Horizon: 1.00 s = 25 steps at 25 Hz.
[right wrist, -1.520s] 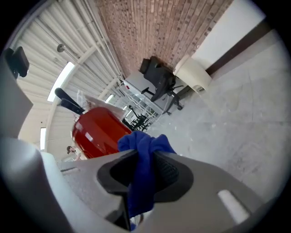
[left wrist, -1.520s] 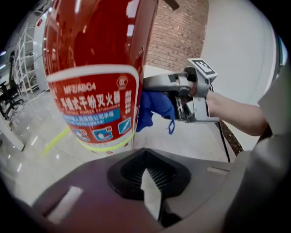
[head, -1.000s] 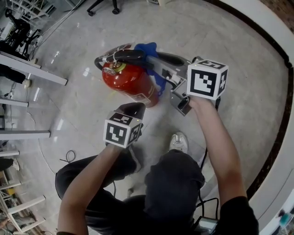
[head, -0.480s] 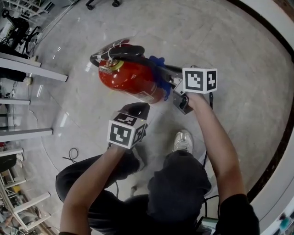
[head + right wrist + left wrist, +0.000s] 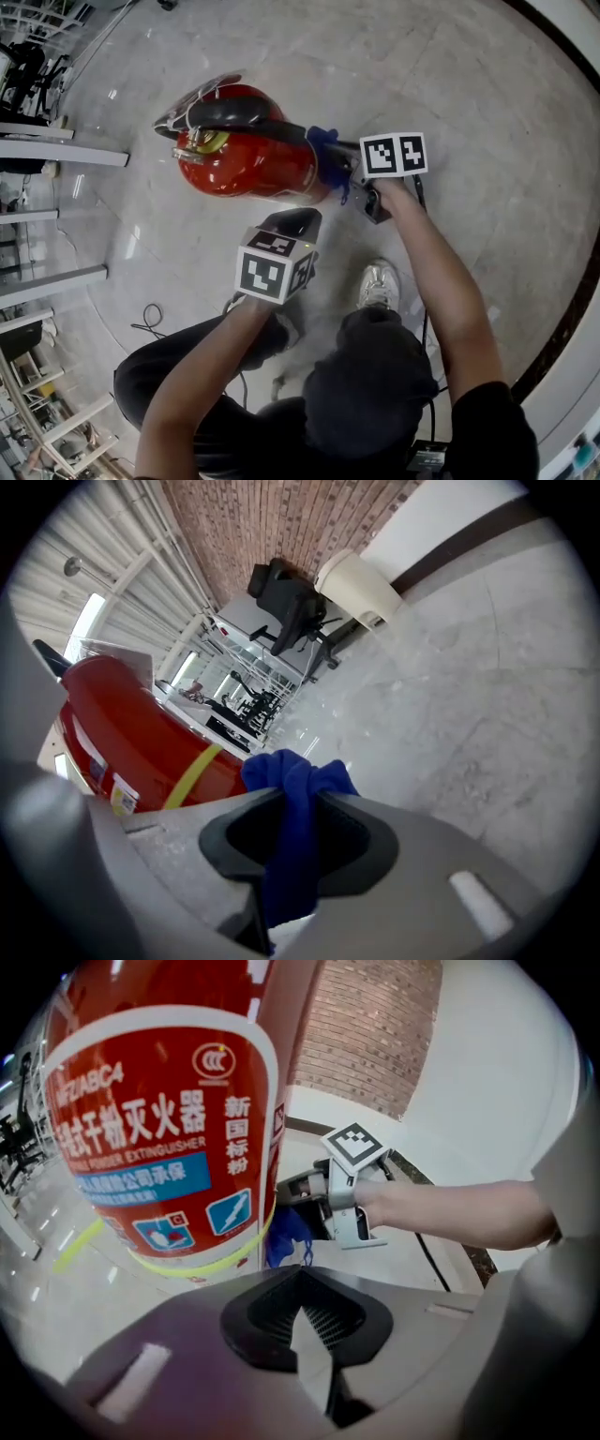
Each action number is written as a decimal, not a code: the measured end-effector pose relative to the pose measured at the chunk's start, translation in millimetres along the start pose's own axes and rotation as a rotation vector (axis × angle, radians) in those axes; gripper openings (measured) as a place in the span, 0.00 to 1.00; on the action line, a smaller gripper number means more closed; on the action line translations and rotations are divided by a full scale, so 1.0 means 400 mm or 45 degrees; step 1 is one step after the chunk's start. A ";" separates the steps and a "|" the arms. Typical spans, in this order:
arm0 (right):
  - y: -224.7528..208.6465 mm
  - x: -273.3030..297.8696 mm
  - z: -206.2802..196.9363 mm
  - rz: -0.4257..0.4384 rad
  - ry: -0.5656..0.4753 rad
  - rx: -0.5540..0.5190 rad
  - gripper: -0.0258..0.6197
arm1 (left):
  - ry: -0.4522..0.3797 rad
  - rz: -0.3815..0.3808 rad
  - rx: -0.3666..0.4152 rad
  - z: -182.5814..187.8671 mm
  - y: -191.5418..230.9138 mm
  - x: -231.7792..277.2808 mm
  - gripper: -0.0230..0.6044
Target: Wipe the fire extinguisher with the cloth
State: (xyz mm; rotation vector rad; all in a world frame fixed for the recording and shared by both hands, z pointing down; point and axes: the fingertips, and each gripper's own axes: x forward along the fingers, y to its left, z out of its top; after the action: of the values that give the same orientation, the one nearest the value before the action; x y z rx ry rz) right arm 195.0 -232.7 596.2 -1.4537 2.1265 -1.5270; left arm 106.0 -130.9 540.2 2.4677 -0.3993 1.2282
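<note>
Right hand-held gripper [image 5: 298,810] clamps cloth [image 5: 300,778] beside fire extinguisher [image 5: 248,167].

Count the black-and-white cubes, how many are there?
2. One cube sits on the left tongs, near the red extinguisher; the other sits on the right tongs, beside the blue cloth.

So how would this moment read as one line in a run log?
right gripper: shut on blue cloth, at lower side of fire extinguisher | left gripper: shut, empty, near its label
</note>
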 end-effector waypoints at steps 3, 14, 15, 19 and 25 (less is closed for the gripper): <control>-0.049 0.024 -0.033 -0.045 0.078 0.023 0.19 | 0.009 -0.020 -0.008 0.003 -0.014 0.009 0.04; -0.132 0.055 -0.095 -0.164 0.229 0.081 0.19 | -0.003 -0.029 -0.027 0.007 -0.020 0.017 0.04; -0.109 0.048 -0.074 -0.135 0.216 0.056 0.19 | -0.010 -0.025 -0.022 0.011 -0.019 0.016 0.04; 0.034 0.007 0.032 0.060 0.152 -0.060 0.19 | -0.025 0.000 -0.023 0.013 -0.016 0.010 0.04; 0.250 -0.082 0.175 0.255 0.040 -0.236 0.19 | -0.068 0.021 -0.026 0.046 -0.041 -0.008 0.04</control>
State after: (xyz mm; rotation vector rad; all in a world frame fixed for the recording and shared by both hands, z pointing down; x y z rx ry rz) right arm 192.9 -251.8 471.4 -1.2279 2.4047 -1.3215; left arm 123.9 -123.7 524.2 2.4891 -0.4449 1.1607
